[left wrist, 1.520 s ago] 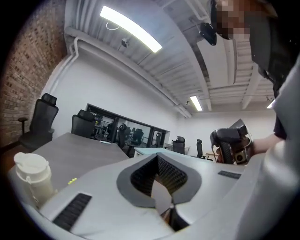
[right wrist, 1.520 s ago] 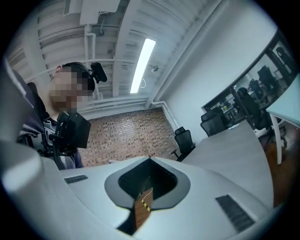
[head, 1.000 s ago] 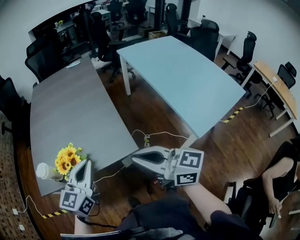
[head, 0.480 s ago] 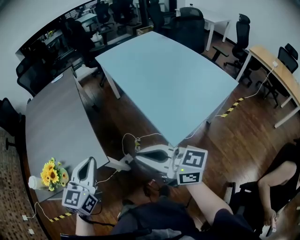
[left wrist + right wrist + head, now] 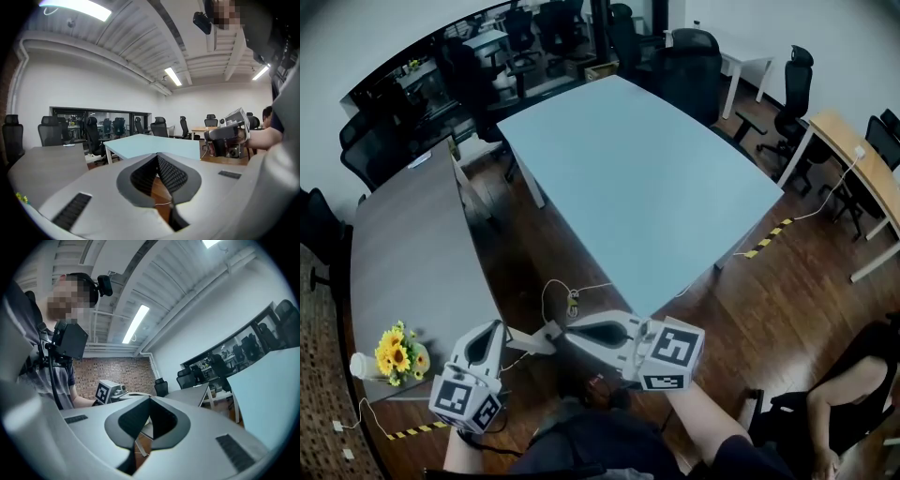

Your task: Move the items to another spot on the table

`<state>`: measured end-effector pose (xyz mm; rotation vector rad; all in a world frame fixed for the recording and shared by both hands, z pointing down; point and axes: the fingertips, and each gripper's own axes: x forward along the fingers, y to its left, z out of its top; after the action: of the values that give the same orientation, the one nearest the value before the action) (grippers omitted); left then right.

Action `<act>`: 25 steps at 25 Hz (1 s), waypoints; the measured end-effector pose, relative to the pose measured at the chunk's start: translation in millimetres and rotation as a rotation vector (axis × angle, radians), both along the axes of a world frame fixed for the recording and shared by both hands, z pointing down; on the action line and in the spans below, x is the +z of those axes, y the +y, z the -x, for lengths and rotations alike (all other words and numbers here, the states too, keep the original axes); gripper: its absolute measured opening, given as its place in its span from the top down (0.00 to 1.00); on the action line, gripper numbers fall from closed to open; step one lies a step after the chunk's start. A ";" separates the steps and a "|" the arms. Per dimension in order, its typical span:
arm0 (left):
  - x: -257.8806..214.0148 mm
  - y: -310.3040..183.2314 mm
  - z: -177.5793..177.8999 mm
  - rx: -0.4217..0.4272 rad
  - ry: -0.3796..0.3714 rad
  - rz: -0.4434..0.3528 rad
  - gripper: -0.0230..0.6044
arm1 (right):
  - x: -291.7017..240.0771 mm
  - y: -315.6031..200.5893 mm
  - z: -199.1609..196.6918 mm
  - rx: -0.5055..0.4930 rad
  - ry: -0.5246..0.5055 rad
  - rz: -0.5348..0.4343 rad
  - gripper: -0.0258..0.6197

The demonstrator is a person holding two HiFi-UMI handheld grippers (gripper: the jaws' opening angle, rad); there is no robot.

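Sunflowers (image 5: 394, 351) on grey table (image 5: 403, 244), blue table (image 5: 647, 178), left gripper (image 5: 494, 326), right gripper (image 5: 570, 330), wooden floor (image 5: 769, 300)

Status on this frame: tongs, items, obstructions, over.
Left tongs and right tongs shut, empty. Sunflowers and cup on grey table corner, untouched. No obstruction seen.

head view looks steeply down; gripper views look level, sharing the pale table (image 5: 647, 178).

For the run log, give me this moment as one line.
left gripper: shut, empty | right gripper: shut, empty | sunflowers, cup: on grey table corner, untouched
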<state>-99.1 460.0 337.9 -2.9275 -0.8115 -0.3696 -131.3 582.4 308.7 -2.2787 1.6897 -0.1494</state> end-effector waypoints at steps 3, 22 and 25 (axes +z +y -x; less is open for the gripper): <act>4.6 -18.1 -8.4 -0.015 -0.020 0.080 0.96 | -1.1 -13.3 -12.3 0.013 0.002 0.030 0.99; 28.9 -135.8 -113.8 0.045 -0.059 0.260 0.96 | 9.2 -149.9 -114.0 0.069 0.005 0.238 0.99; 31.3 -132.2 -130.3 0.051 -0.072 0.244 0.96 | 8.5 -140.0 -137.7 0.094 -0.010 0.222 0.99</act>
<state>31.2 327.8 369.2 -3.1242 -1.0053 -0.4007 6.4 442.4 317.2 -2.5072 1.6287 -0.3428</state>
